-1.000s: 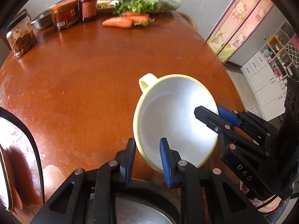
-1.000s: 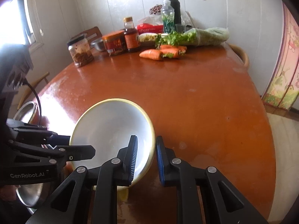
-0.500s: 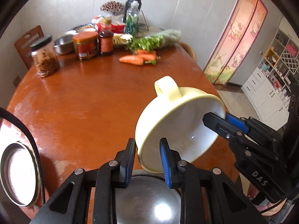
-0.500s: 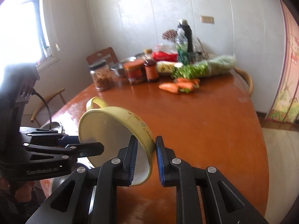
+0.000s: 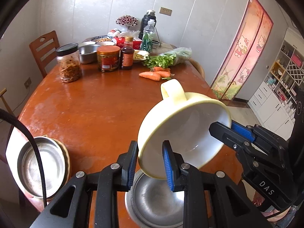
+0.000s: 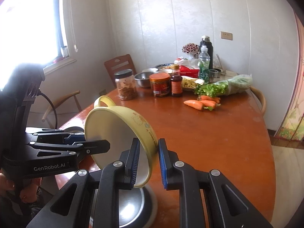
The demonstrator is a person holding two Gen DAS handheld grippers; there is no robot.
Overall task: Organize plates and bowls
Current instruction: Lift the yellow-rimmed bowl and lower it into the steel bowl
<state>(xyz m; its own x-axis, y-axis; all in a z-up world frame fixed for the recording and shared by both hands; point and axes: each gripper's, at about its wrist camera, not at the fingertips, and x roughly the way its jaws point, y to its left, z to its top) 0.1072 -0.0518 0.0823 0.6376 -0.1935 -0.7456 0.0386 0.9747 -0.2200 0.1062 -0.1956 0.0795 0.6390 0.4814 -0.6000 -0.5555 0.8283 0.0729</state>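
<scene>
both grippers hold one yellow bowl with a loop handle, lifted clear of the round wooden table and tipped so its white inside faces the cameras. the left gripper is clamped on the bowl's near rim, one blue pad outside the wall and one inside. the right gripper is clamped on the opposite rim in the same way; in the left wrist view it reaches in from the right, and in the right wrist view the left gripper reaches in from the left. directly below the bowl a steel bowl sits at the table's near edge, apart from the yellow one. a second steel bowl rests on a plate at the left edge of the table. at the far side stand a glass jar, a red-lidded jar, a sauce bottle, carrots and bagged greens, well apart from the held bowl. a wooden chair stands behind the table.
</scene>
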